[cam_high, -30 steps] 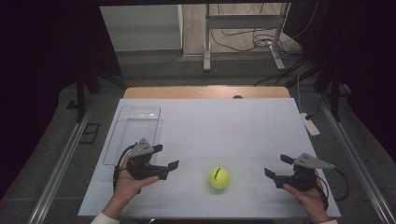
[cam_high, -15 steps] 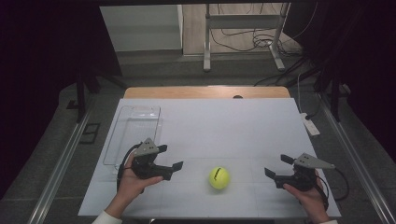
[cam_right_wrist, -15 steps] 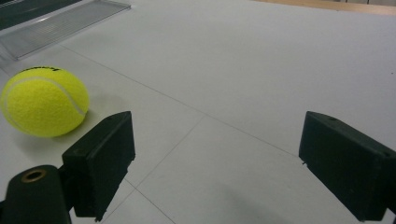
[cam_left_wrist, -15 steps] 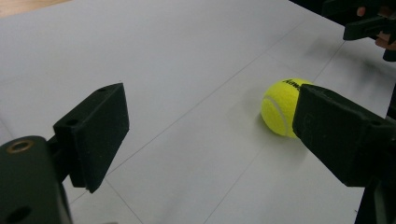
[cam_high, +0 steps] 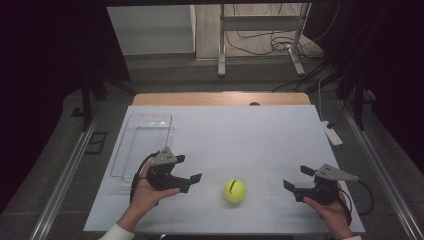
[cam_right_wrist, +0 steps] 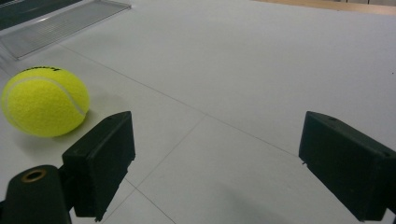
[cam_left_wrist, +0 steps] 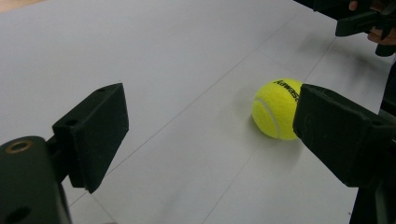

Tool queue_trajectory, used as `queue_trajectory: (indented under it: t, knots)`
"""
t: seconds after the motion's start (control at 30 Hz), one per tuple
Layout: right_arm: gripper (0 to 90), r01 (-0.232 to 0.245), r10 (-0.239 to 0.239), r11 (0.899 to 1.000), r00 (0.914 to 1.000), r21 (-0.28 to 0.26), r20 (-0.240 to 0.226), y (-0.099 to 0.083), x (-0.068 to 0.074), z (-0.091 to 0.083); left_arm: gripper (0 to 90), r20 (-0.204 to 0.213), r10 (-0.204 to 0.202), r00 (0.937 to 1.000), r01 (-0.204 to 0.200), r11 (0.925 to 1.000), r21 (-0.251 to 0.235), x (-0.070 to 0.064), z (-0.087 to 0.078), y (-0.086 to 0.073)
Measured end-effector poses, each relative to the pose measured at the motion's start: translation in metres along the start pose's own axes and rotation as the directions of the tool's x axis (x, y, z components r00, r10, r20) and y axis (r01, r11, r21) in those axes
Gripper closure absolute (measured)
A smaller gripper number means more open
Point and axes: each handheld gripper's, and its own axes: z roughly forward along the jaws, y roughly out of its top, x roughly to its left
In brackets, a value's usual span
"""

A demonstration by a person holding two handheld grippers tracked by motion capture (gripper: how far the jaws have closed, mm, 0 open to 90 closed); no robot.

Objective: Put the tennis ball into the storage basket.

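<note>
Tennis ball (cam_high: 234,190) is sitting free on the white tabletop (cam_high: 240,135), low in the centre of the high view, touching nothing. To its left in that frame the left gripper (cam_high: 187,180) is hovering near it with fingers spread wide and gripping nothing; in the left gripper view the ball (cam_left_wrist: 276,108) is lying ahead and partly behind the right-hand finger, not between the two. At the lower right of the high view the right gripper (cam_high: 296,185) is waiting farther off, fingers likewise released and empty, with the ball (cam_right_wrist: 45,101) at the left edge of its own view.

Being round and loose, the ball is likely to roll off if one finger nudges it before both close.

A clear plastic tray (cam_high: 142,142) is lying at centre left, beyond the left gripper. Nothing is standing between either gripper and the ball.
</note>
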Motion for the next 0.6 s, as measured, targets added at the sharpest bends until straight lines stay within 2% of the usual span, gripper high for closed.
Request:
queue_trajectory:
  t: [0.6]
  knots:
    - [11.1,-0.001,0.001,1.000,1.0000,0.001,-0.001,-0.001,0.000,0.000,11.0,0.049,0.029,0.9984,-0.031,0.9985,0.044,-0.008,0.019,0.011]
